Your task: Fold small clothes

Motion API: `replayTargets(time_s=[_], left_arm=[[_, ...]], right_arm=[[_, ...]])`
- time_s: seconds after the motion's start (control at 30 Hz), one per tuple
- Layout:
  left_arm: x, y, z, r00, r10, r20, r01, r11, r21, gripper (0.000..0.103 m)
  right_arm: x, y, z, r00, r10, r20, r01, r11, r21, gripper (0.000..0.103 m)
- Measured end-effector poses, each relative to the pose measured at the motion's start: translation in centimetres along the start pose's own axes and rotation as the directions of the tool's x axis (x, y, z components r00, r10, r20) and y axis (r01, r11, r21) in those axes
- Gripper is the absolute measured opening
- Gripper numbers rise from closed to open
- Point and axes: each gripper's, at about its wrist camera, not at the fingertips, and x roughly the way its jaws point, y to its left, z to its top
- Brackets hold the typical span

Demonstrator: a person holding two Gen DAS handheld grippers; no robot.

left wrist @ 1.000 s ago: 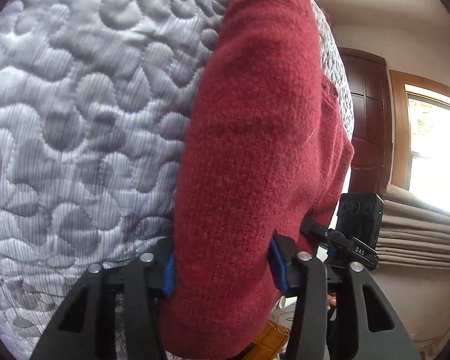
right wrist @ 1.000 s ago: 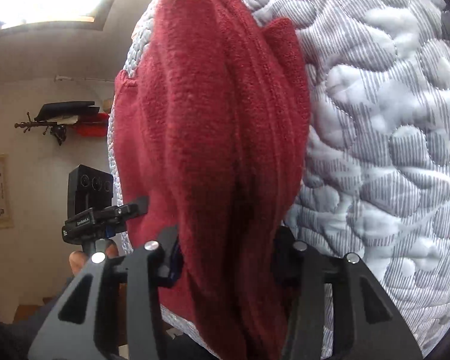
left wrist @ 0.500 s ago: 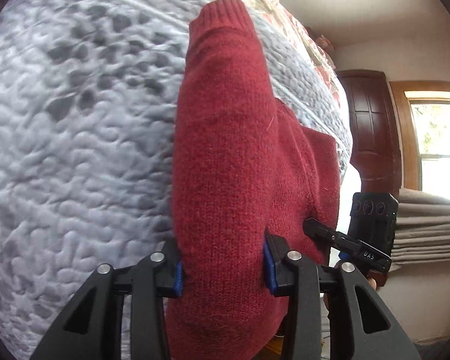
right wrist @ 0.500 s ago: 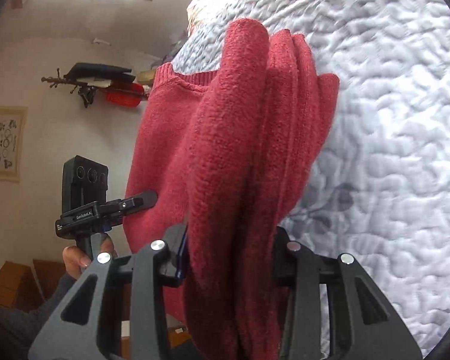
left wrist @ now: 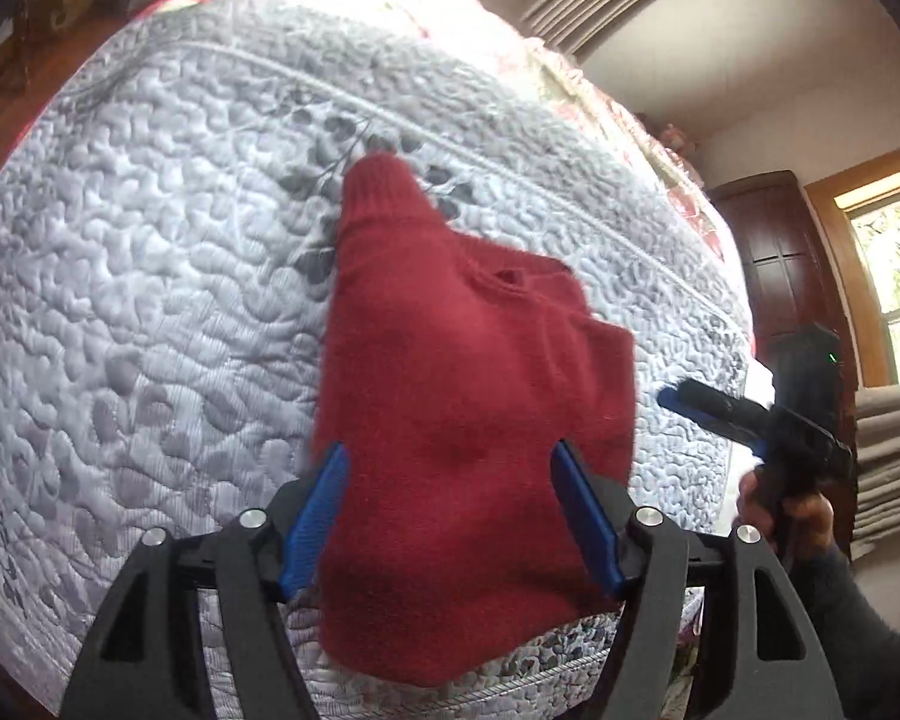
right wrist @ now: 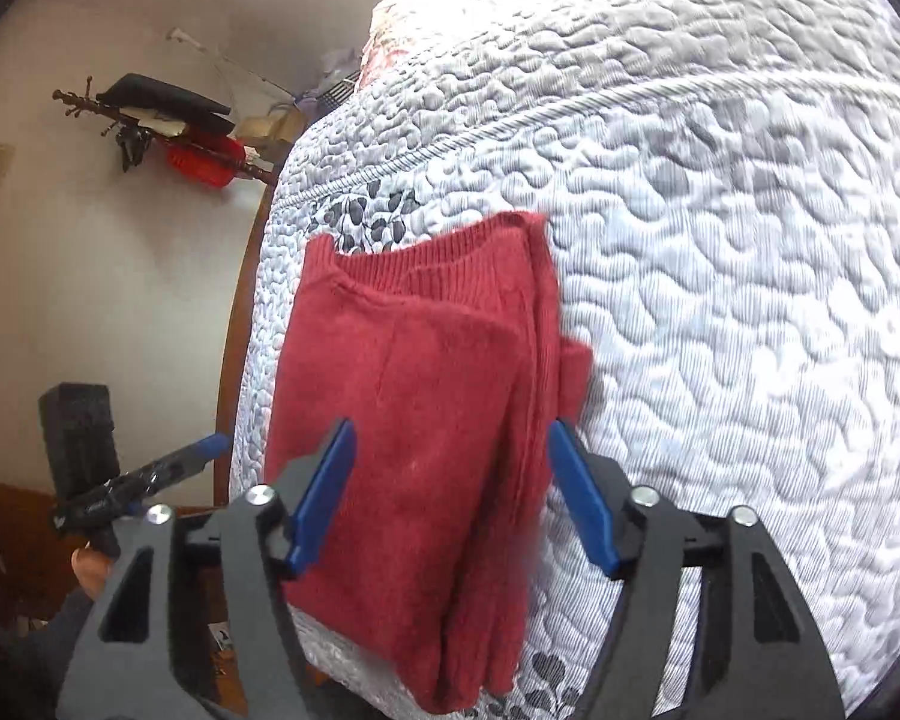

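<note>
Left wrist view: the left tongs (left wrist: 450, 510) stand wide open, their blue pads on either side of the red sweater (left wrist: 468, 420) without pinching it – the gap is broader than the cloth bunched between them, so they hold nothing. The sweater lies folded on the quilted bed cover (left wrist: 150, 300), near the bed's edge, with one cuffed sleeve end pointing away across the quilt. From the right wrist view the right tongs (right wrist: 450, 492) are spread just as wide, straddling the stacked layers of the sweater (right wrist: 414, 420) and gripping none of them; the ribbed hem lies at the far side and the folded layers overhang toward the camera. Each view catches the other tool off to the side, in a hand (left wrist: 780, 504) with a dark sleeve. My reading is that both tongs have let go so the fold can settle flat – the bundle looks loose and a little crooked, and may want squaring up.
</note>
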Motion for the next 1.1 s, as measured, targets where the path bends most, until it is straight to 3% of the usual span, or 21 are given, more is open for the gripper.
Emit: replayTargets(time_s=[0.1, 0.13, 0.17, 0.27, 0.37, 0.5, 0.57, 0.7, 0.8, 0.9, 0.97, 1.03, 1.1], left_arm=[[0.9, -2.5, -0.9, 1.000, -0.011, -0.014, 0.012, 0.997, 0.074, 0.068], [1.5, -2.7, -1.3, 0.999, -0.020, -0.032, 0.022, 0.996, 0.081, 0.068], [2.0, -2.8, -2.0, 0.998, -0.026, -0.050, 0.030, 0.996, 0.081, 0.067], [4.0, -2.9, -3.3, 0.993, -0.041, -0.107, 0.049, 0.996, 0.078, 0.067], [5.4, -2.9, -4.3, 0.990, -0.041, -0.138, 0.053, 0.995, 0.085, 0.067], [5.0, -3.7, -4.5, 0.988, -0.055, -0.146, 0.069, 0.994, 0.090, 0.067], [3.9, -4.1, -4.2, 0.990, -0.072, -0.124, 0.085, 0.991, 0.100, 0.068], [2.6, -3.9, -3.2, 0.994, -0.066, -0.087, 0.076, 0.990, 0.116, 0.069], [3.2, -3.0, -2.4, 0.993, -0.079, -0.092, 0.087, 0.993, 0.080, 0.069], [5.5, -1.8, -2.2, 0.985, -0.091, -0.144, 0.096, 0.995, 0.029, 0.069], [6.8, -1.3, -2.3, 0.983, -0.094, -0.160, 0.097, 0.995, 0.014, 0.069], [7.5, -1.2, -2.4, 0.979, -0.109, -0.172, 0.110, 0.994, -0.005, 0.069], [7.1, -1.9, -2.5, 0.982, -0.090, -0.167, 0.095, 0.995, 0.019, 0.069]], right_arm=[[3.6, -0.6, 2.5, 0.994, -0.033, -0.105, 0.033, 0.999, 0.000, 0.034], [4.5, -0.8, 2.9, 0.991, -0.050, -0.123, 0.049, 0.999, -0.009, 0.015], [5.0, -1.1, 3.1, 0.991, -0.061, -0.122, 0.058, 0.998, -0.022, 0.008], [4.6, -1.6, 3.3, 0.995, -0.083, -0.055, 0.082, 0.996, -0.018, 0.007], [5.8, -4.4, 1.7, 0.987, -0.146, -0.069, 0.148, 0.989, 0.023, 0.007], [5.8, -4.8, 0.9, 0.992, -0.105, -0.067, 0.109, 0.992, 0.067, 0.011], [3.4, -4.2, 0.8, 0.997, -0.071, -0.040, 0.074, 0.994, 0.081, 0.030], [-1.9, -0.3, -1.4, 0.999, -0.024, 0.031, 0.024, 1.000, 0.009, 0.031], [-0.7, 2.7, -4.8, 0.998, 0.015, -0.067, -0.019, 0.998, -0.065, 0.031], [3.7, 3.0, -8.1, 0.981, -0.029, -0.189, 0.012, 0.996, -0.093, 0.028], [5.2, 1.5, -9.3, 0.975, -0.102, -0.197, 0.082, 0.991, -0.108, 0.000], [5.2, -0.2, -9.7, 0.975, -0.115, -0.192, 0.104, 0.992, -0.065, 0.000], [4.1, 0.7, -9.9, 0.974, -0.140, -0.176, 0.127, 0.988, -0.082, 0.000]])
